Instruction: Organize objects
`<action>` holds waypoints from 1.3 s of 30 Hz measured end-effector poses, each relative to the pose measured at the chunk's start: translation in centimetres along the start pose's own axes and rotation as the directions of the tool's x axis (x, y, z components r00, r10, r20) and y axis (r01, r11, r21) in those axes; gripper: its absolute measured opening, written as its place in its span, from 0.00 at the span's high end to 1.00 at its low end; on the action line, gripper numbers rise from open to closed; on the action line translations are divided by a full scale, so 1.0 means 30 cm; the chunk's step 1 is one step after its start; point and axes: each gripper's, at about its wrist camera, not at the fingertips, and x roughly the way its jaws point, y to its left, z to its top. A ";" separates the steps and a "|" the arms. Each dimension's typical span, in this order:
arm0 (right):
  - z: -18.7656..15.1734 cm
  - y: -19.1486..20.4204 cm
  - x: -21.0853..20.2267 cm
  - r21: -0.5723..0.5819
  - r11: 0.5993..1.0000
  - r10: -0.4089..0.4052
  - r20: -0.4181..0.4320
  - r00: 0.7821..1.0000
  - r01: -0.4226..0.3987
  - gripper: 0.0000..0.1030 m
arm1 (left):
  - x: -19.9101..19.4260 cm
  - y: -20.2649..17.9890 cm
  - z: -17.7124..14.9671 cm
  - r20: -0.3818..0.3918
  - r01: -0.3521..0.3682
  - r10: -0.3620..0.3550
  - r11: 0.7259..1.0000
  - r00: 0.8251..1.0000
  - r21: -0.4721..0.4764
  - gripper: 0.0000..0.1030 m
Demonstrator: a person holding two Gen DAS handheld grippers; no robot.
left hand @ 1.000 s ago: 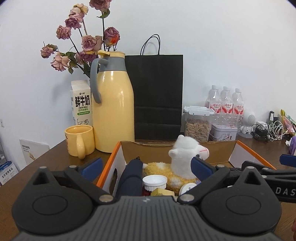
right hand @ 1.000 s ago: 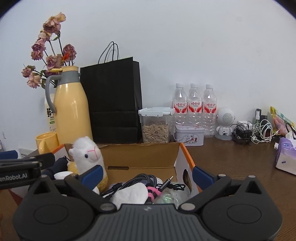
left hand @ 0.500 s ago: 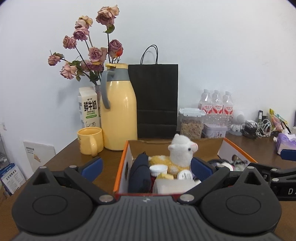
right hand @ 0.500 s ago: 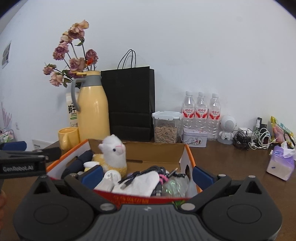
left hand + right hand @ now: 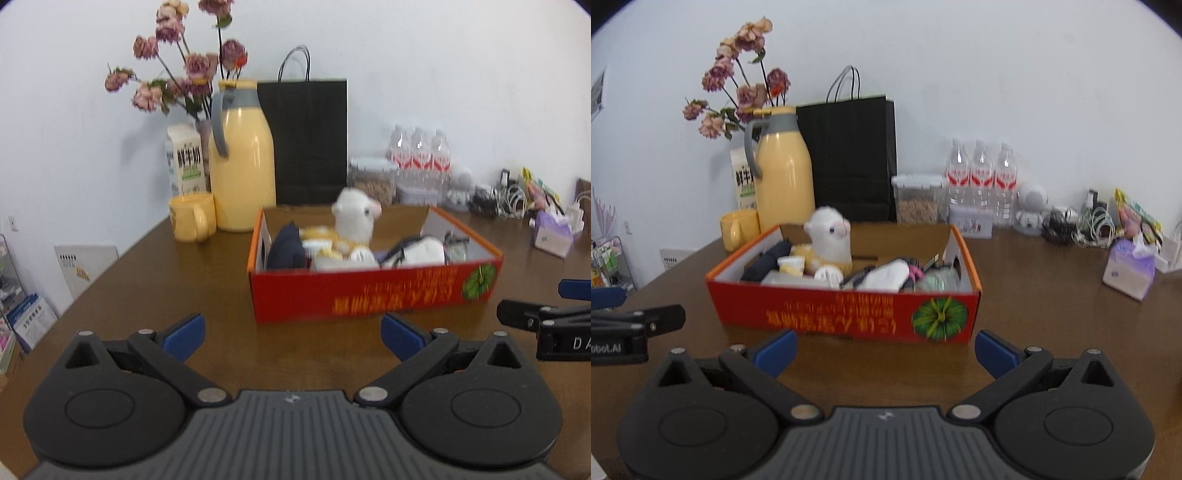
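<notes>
Both hand-held grippers, left point(image 5: 291, 334) and right point(image 5: 885, 347), hang spread and empty. Approach the red box point(image 5: 846, 314) squarely, then pick the alpaca plush point(image 5: 829, 240) by its body.

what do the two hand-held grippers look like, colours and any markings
Both look alike. The left hand-held gripper has a black ribbed body, two round black housings, angled black link arms with silver pins, and blue fingertip pads. The right hand-held gripper is the same build. White lettering shows on each one's side, only partly readable. No cables or sleeves are visible.
</notes>
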 end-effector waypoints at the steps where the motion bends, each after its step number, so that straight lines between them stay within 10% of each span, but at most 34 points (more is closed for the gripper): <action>1: -0.012 0.001 -0.002 0.002 1.000 0.001 -0.009 1.000 -0.001 0.00 | -0.001 0.001 -0.012 -0.012 0.001 -0.001 1.000 1.000 -0.002 0.00; 39: -0.060 0.014 -0.011 0.007 1.000 0.007 -0.050 0.999 -0.007 0.00 | -0.008 -0.002 -0.063 -0.069 -0.006 0.005 1.000 0.998 -0.017 0.00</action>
